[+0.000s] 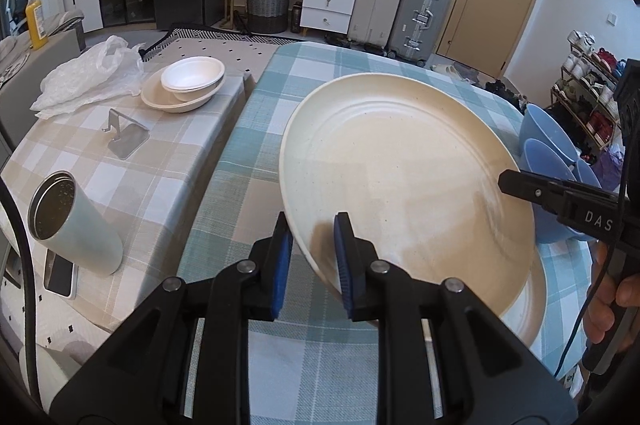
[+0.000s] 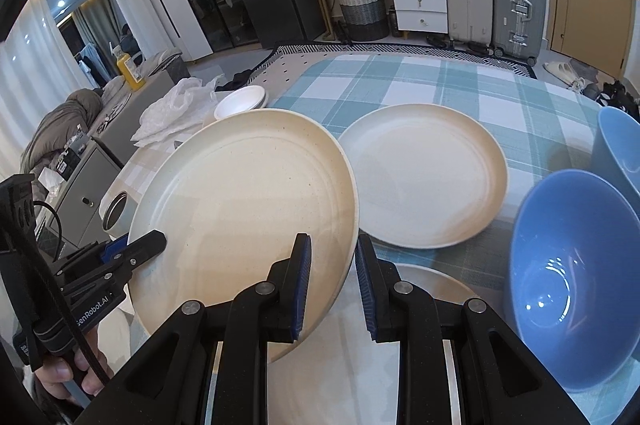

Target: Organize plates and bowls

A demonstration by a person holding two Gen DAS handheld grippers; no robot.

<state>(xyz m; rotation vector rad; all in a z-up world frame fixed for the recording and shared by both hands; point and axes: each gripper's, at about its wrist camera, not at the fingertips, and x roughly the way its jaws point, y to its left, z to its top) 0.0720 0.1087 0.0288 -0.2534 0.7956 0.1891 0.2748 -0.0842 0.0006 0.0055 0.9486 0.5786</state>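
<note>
A large cream plate (image 1: 408, 177) (image 2: 248, 201) hangs tilted above the blue checked tablecloth, held by both grippers. My left gripper (image 1: 310, 225) (image 2: 156, 239) is shut on its near left rim. My right gripper (image 2: 332, 245) (image 1: 508, 181) is shut on the opposite rim. A second cream plate (image 2: 424, 181) lies flat on the cloth beyond, and a third plate (image 2: 440, 285) (image 1: 532, 305) sits under the held one. Two blue bowls (image 2: 568, 265) (image 2: 620, 145) (image 1: 548, 145) stand at the right. White bowls (image 1: 192, 81) (image 2: 240, 103) are stacked on the beige cloth at the far left.
On the beige checked cloth lie a tumbler (image 1: 76, 221) on its side, a phone (image 1: 60, 277), a metal stand (image 1: 124, 141) and a crumpled plastic bag (image 1: 88, 77). Suitcases, drawers and a basket stand on the floor beyond the table.
</note>
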